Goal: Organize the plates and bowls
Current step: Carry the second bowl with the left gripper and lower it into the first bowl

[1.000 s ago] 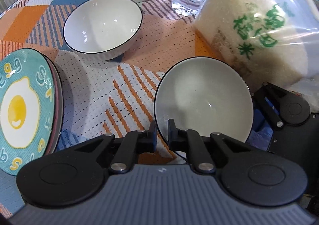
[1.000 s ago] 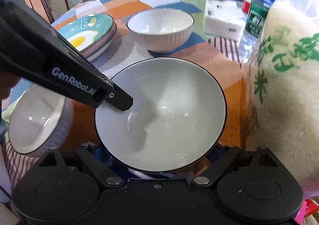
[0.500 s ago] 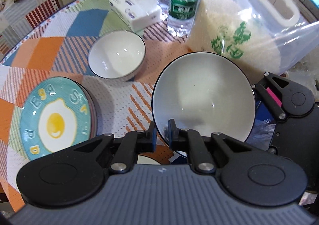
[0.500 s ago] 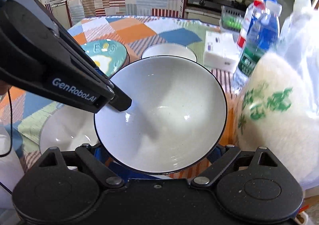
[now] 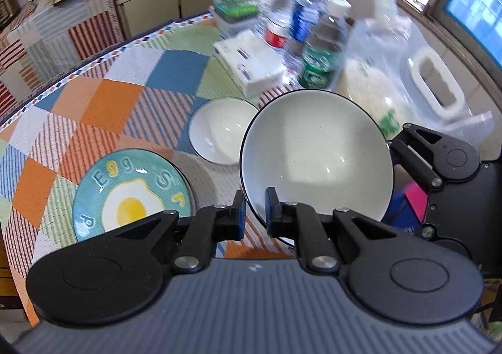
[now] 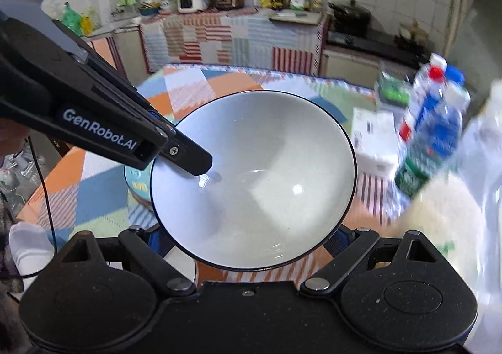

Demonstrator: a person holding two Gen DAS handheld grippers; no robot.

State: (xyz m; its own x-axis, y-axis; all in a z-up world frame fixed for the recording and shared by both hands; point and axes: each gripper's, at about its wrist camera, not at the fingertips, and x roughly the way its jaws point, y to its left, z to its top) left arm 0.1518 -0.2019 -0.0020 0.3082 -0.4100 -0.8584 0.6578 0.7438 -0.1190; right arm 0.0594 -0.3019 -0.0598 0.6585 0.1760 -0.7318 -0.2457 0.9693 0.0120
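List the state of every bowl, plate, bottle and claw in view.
large bowl: empty, tilted, held off the table by both claws.
left claw: shut on the large bowl's rim.
right claw: wide, clamped around the large bowl's underside.
small bowl: empty, upright on the table.
egg plate: lying flat, nothing on it.
bottles: upright, capped.

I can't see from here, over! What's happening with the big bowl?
Left gripper pinching big bowl rim. Right gripper cradling it, wide. Bowl airborne above small bowl and egg plate. Path clear.
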